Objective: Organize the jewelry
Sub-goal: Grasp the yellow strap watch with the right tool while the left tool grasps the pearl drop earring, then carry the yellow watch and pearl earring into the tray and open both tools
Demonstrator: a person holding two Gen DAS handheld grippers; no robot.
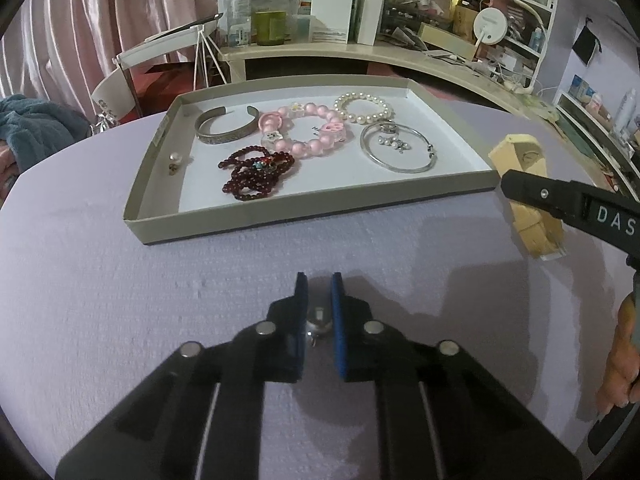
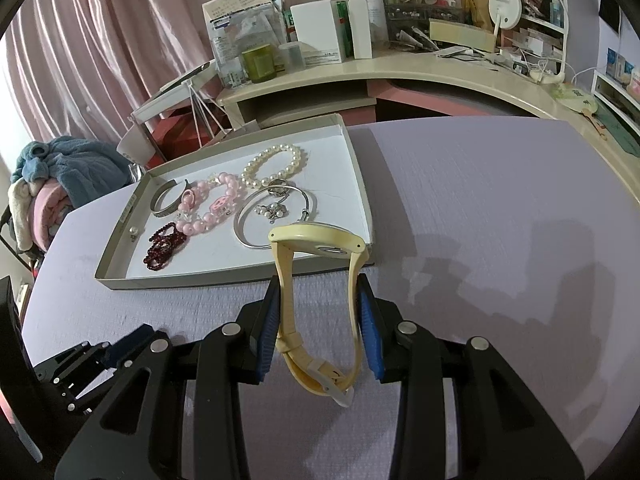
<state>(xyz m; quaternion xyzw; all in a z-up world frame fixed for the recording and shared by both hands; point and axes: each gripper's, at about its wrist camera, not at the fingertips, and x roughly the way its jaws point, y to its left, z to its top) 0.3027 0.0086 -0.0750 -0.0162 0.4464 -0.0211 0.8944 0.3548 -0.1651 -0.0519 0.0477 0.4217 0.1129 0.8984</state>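
Note:
A shallow box tray (image 1: 160,224) (image 2: 120,276) on the lilac table holds a silver cuff (image 1: 226,126), a pink bead bracelet (image 1: 304,132), a pearl bracelet (image 1: 364,109), a silver bangle (image 1: 398,148), dark red beads (image 1: 256,176) and a small earring (image 1: 175,159). My left gripper (image 1: 319,282) is shut on a small silver earring (image 1: 319,322), low over the table in front of the tray. My right gripper (image 2: 319,284) is shut on a cream wristwatch (image 2: 320,312) (image 1: 528,196), held just right of the tray's near right corner.
A cluttered cream desk (image 1: 360,54) with bottles, boxes and a round mirror (image 1: 490,26) stands behind the table. A white chair (image 1: 132,76) and pink curtains are at the back left. Shelves (image 1: 600,116) line the right.

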